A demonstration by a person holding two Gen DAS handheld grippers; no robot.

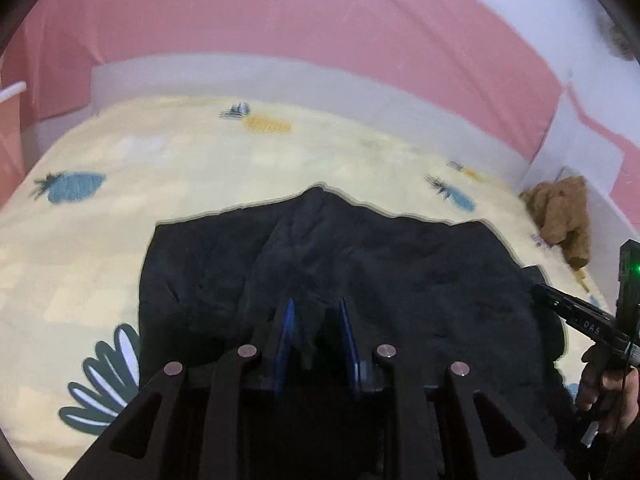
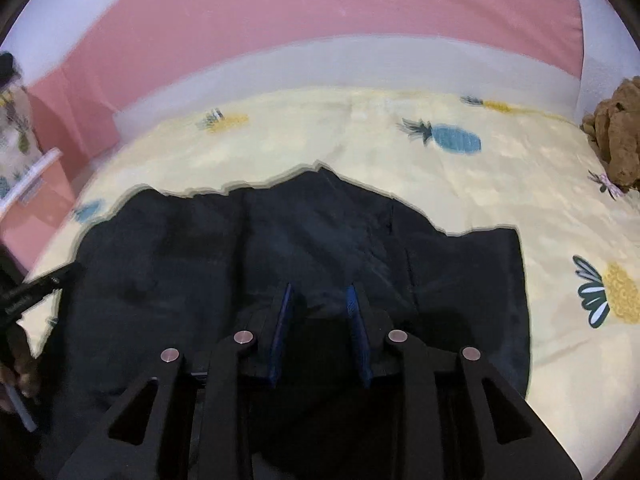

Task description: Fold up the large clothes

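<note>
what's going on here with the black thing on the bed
A person is folding a large dark garment spread on a bed with a yellow pineapple-print sheet, holding a two-finger gripper in each hand. The left gripper has a bunch of the dark cloth between its blue pads at the near edge. The right gripper is over the near edge too, but the dark blur hides whether it grips cloth. A brown plush toy sits by the wall at the bed's far right.

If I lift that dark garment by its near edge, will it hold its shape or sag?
Probably sag: the dark garment lies creased and follows the bedspread, so it looks soft. It spreads wide, so a two-point lift likely leaves the middle drooping. Its slightly shiny weave in the right wrist view may slip.
</note>
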